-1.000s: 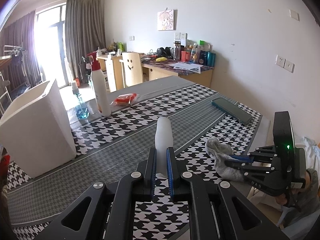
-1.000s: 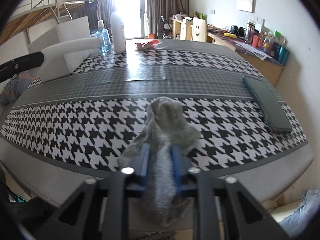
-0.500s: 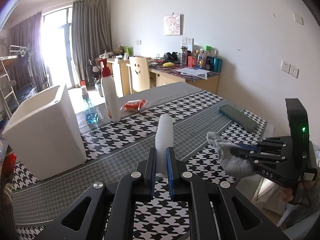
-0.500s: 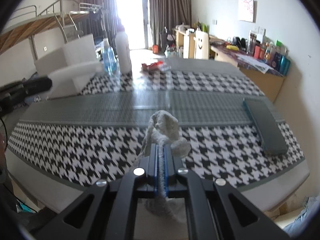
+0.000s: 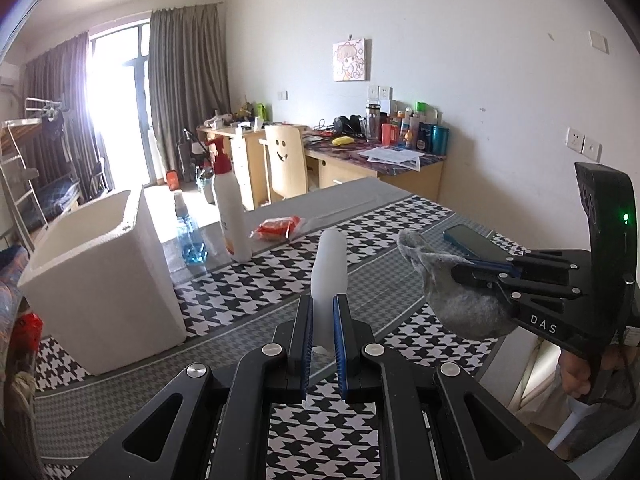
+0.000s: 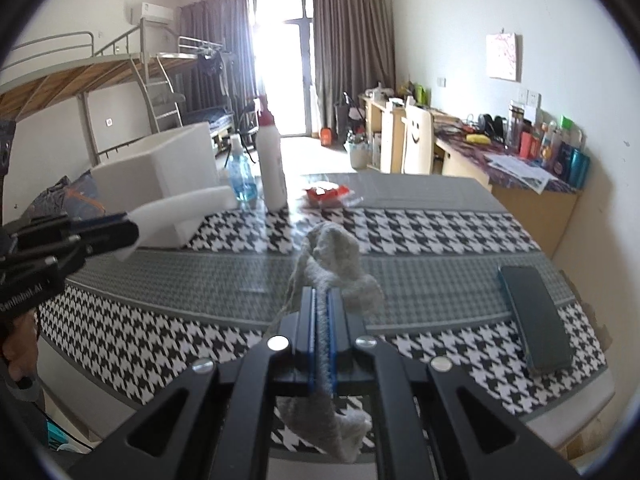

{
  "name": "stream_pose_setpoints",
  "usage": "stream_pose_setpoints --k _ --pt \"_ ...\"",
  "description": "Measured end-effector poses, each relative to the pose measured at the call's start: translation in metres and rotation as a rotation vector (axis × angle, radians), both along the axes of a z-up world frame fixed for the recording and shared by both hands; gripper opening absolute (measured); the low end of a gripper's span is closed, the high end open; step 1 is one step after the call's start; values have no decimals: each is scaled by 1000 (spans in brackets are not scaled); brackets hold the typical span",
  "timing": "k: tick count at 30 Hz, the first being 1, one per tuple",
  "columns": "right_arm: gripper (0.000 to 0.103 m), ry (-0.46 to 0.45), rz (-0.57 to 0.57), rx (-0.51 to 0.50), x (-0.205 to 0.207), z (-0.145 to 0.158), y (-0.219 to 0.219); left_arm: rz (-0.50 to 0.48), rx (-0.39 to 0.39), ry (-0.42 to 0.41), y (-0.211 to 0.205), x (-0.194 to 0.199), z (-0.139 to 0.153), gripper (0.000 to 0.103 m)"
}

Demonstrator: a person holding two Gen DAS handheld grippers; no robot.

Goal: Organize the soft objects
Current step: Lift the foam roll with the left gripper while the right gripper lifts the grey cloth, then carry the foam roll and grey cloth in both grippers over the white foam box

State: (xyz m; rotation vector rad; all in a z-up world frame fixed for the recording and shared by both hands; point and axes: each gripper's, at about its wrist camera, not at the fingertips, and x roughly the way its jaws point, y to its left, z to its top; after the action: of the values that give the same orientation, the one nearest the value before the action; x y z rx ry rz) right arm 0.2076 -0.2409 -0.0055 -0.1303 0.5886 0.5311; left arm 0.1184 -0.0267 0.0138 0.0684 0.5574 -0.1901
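Right gripper (image 6: 322, 308) pinching grey sock (image 6: 336, 256) above table edge (image 6: 560, 420), left gripper (image 5: 322, 316) gripping white strip (image 5: 330, 264)

White letters "DAS" stand on the black body of the right gripper (image 5: 486, 268); no other text can be read.

The right claw (image 6: 322, 308), wide around the crumpled grey woollen sock (image 6: 336, 258) a second ago, now pinches it flat between its blue pads. The sock, formerly lying on the houndstooth-patterned bench (image 6: 440, 236), now hangs clear of the surface, raised with the claw near the bench's front edge.
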Motion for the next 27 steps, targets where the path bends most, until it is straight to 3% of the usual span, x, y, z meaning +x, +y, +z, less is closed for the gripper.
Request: stream_pose_setpoints --k 27 --pt "7 -69 29 107 28 46 30 85 14 -75 21 26 38 10"
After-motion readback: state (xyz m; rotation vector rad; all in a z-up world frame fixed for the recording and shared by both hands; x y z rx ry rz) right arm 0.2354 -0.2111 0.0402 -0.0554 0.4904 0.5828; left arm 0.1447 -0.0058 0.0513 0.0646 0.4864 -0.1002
